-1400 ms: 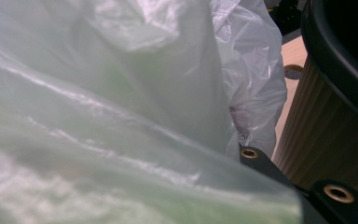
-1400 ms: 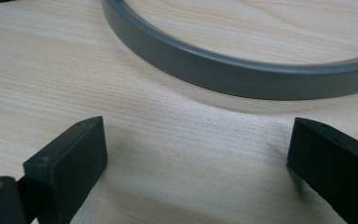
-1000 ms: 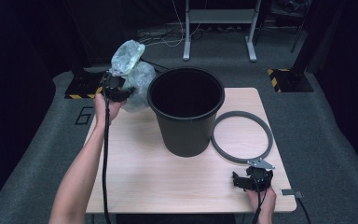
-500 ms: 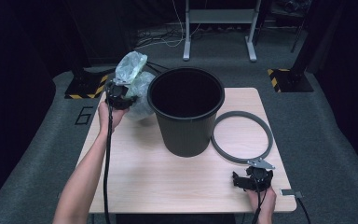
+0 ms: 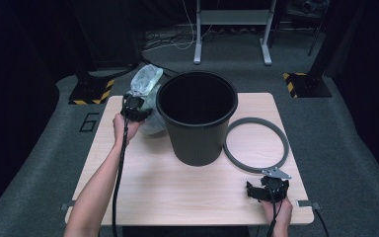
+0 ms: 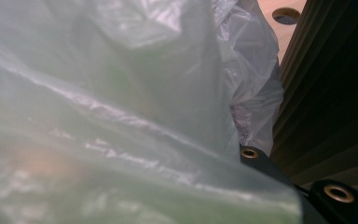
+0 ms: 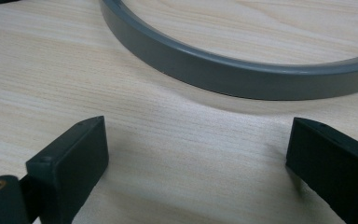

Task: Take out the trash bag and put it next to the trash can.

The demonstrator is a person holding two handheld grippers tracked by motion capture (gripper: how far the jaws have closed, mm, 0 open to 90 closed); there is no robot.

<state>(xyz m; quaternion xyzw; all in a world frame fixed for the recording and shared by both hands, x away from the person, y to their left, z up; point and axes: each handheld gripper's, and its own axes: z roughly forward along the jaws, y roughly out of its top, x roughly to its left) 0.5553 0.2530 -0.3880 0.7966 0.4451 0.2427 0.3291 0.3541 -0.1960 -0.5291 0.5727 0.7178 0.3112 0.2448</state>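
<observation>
One plastic bag: thin, translucent, pale grey-green, heavily crumpled, bunched up just left of the black bin at the table's far-left corner. Left gripper pinches it tight. Right gripper jaws spread, near the grey ring.

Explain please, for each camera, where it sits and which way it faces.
High view: above the person's side, facing forward and down on the table, black bin and grey ring; both forearms enter from below.
Left gripper view: rides the left claw, facing the plastic bag against the lens, beside the bin; one jaw tip shows.
Right gripper view: rides the right claw, low over the table, facing the ring; both jaws stand apart.
Shared: high and right views show the ring.
</observation>
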